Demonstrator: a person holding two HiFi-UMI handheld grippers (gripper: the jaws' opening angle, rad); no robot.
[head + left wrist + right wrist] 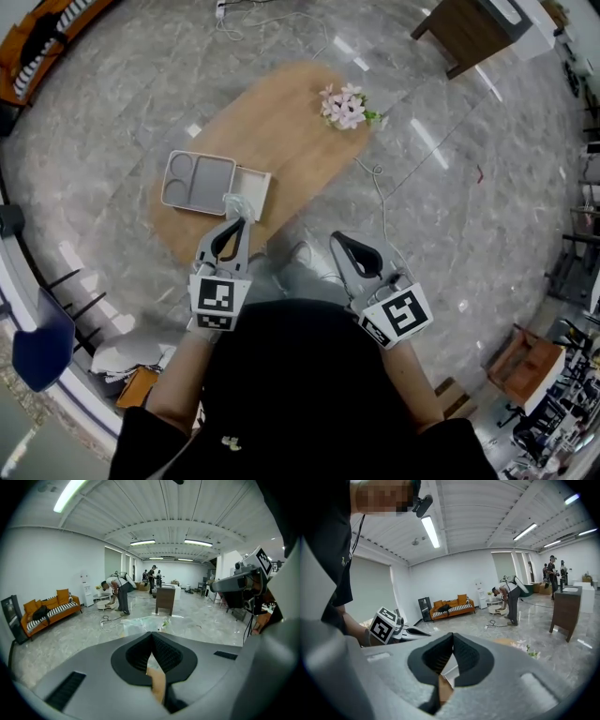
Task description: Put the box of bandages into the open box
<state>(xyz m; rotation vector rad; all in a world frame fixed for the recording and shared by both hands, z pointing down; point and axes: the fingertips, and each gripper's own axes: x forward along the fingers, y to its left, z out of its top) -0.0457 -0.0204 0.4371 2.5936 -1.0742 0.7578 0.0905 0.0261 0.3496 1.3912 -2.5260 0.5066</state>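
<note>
On the oval wooden table (281,131) lies a shallow grey open box (197,181) with two compartments. A small flat white box (254,191) rests against its right side. My left gripper (238,222) hovers over the table's near end, just short of that white box, jaws shut. A crumpled clear piece (234,202) sits right at its tips and shows ahead in the left gripper view (140,623); whether it is pinched I cannot tell. My right gripper (339,240) hangs beside the table's near right edge, shut and empty. Its own view shows the jaws (452,634) closed together.
Pink flowers (345,105) lie at the table's far end. A cable (380,192) trails on the marble floor to the right. A dark wooden cabinet (469,33) stands far right. An orange sofa (450,606) and people stand in the background.
</note>
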